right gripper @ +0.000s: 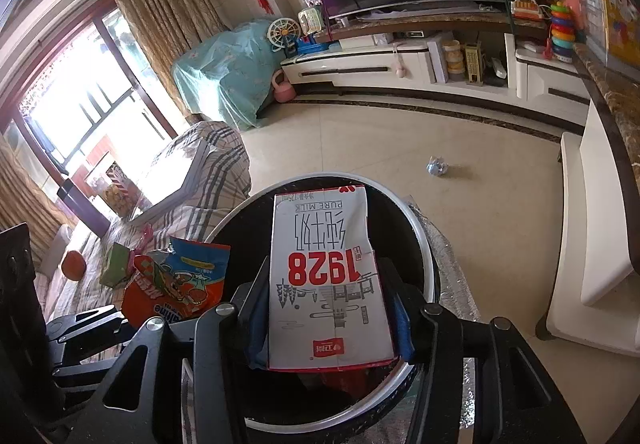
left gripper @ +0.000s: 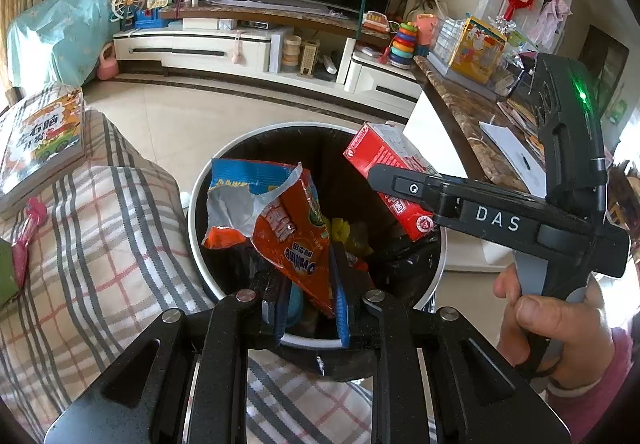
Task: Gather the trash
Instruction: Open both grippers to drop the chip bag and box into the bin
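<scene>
Both hands poised over the bin, each with a piece of trash. The left gripper [left gripper: 308,298] is clenched on the lower corner of an orange and blue snack wrapper [left gripper: 276,220]; its blue pads pinch the foil, and the torn, crumpled upper part stands free above the open mouth of the trash bin [left gripper: 320,126]. The right gripper [right gripper: 330,308] grasps a milk carton [right gripper: 326,276] across its width, pads pressed to both side edges, the printed face toward the camera. From the left wrist view the carton [left gripper: 394,172] hangs over the right side of the bin's rim, held by the tool in the person's hand [left gripper: 556,328].

The bin is round, dark inside with a pale rim [right gripper: 426,232], and already holds some yellow and red scraps [left gripper: 346,234]. It stands on the floor between a plaid-covered sofa [left gripper: 104,244] and a low stone-topped counter [left gripper: 464,108].

Step in hand, by judgement: the drop. Both items sit above the opening, so carrying appears finished and release has not yet happened.

The next move calls for opening each set of fingers while the item is well inside the rim line; the wrapper, light and creased, may cling to a pad. A small crumpled foil ball [right gripper: 437,166] lies on the bare floor [right gripper: 380,148] beyond the bin, apparently left to collect.
</scene>
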